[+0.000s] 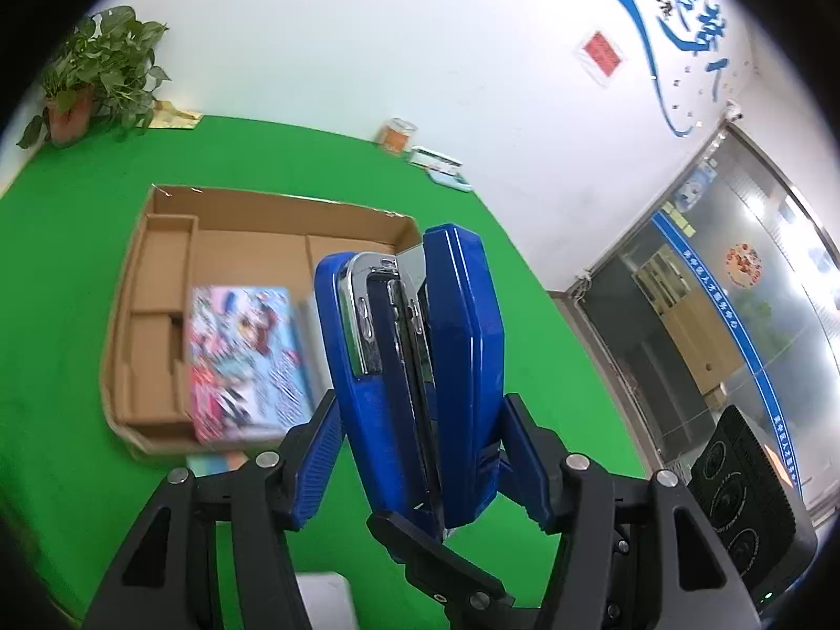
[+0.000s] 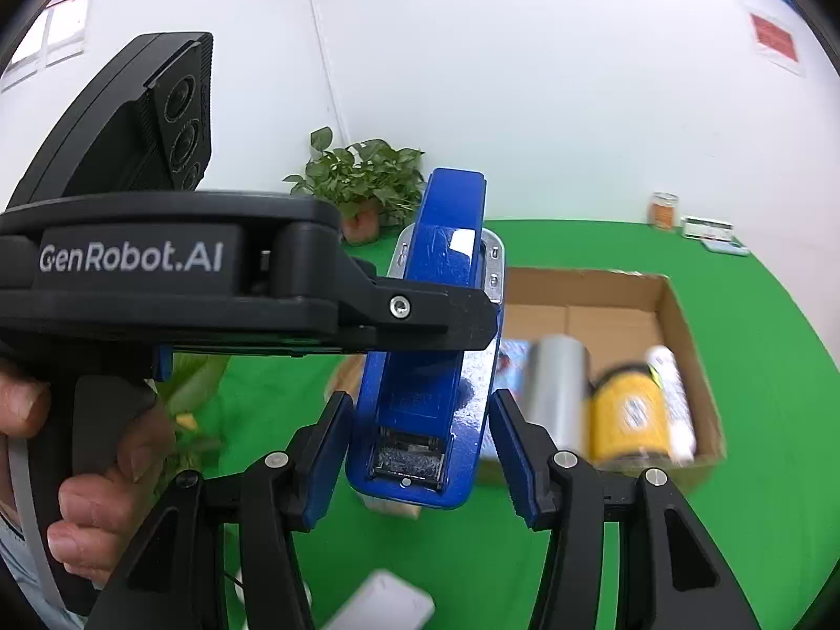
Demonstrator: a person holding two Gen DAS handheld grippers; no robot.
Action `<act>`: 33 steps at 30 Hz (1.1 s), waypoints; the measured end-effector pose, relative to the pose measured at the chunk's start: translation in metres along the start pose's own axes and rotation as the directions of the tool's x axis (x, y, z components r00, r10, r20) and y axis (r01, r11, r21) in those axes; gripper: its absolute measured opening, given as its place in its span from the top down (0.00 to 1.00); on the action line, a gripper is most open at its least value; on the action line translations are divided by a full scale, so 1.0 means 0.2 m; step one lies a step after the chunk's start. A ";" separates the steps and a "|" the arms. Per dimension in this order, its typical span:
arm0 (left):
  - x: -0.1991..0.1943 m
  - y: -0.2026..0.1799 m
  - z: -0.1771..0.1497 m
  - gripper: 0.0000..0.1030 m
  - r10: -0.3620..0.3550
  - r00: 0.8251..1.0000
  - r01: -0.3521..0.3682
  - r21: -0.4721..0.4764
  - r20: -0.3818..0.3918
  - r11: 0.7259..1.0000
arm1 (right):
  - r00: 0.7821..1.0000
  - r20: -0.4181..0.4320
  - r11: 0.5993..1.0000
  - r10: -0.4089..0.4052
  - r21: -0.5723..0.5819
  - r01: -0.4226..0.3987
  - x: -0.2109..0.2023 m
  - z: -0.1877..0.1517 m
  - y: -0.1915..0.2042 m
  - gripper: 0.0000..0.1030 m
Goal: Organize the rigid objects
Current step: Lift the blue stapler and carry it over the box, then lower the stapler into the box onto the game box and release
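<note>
A blue stapler fills the middle of both views, held off the green bench between the two tools. In the left wrist view it stands nearly upright, its chrome magazine showing in the gap between blue top and base, and the left gripper has its jaws closed onto its lower sides, the ribbed blue pads pressing on either flank. In the right wrist view the stapler shows its underside, with the base's dark recess at lower centre, and the right gripper brackets that lower end with its jaws partly closed; the left pad touches the side, while on the right I cannot tell whether the pad touches. The black body of the left tool crosses the left half of that view, lettered GenRobot.AI, with a person's hand around its handle at lower left. Behind the stapler lies an open cardboard box on the bench; in it, a colourful printed book at the near left, and in the right wrist view a silver cylinder, a yellow roll and a white tube, all blurred. A potted plant sits at the upper left by the white wall, and a small orange jar stands at the bench's far edge.
</note>
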State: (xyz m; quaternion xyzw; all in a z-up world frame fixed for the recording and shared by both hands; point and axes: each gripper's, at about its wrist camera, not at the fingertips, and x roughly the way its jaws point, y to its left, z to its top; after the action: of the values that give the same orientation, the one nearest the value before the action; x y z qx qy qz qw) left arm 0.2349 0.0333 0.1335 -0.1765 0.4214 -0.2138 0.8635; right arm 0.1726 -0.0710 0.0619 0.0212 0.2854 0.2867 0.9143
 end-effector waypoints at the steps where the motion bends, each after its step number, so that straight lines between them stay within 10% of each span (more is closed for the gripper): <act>1: 0.02 0.04 0.06 0.43 0.004 1.000 -0.004 -0.009 -0.014 1.000 | 1.000 -0.017 1.000 0.009 0.013 -0.009 0.04 0.04 0.00 0.50; 8: 0.22 0.34 0.26 0.43 -0.017 0.996 0.009 -0.089 -0.088 0.996 | 0.990 -0.136 0.997 0.032 0.072 -0.022 0.47 0.28 -0.09 0.50; 26: 0.79 0.87 0.17 0.43 -0.001 0.952 -0.065 -0.206 -0.305 0.976 | 0.918 -0.382 0.972 0.105 0.233 -0.014 1.15 -0.05 -0.26 0.51; 33: 0.60 0.83 0.26 0.42 0.055 0.981 -0.085 -0.161 -0.185 0.983 | 0.922 -0.369 0.972 0.118 0.233 -0.031 1.16 -0.04 -0.23 0.52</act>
State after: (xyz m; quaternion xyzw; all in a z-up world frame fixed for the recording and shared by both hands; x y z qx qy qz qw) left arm 0.3789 0.1186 0.0044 -0.2136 0.5199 -0.1621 0.8110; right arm 0.3482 0.0144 -0.0731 0.0782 0.4865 0.2863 0.8218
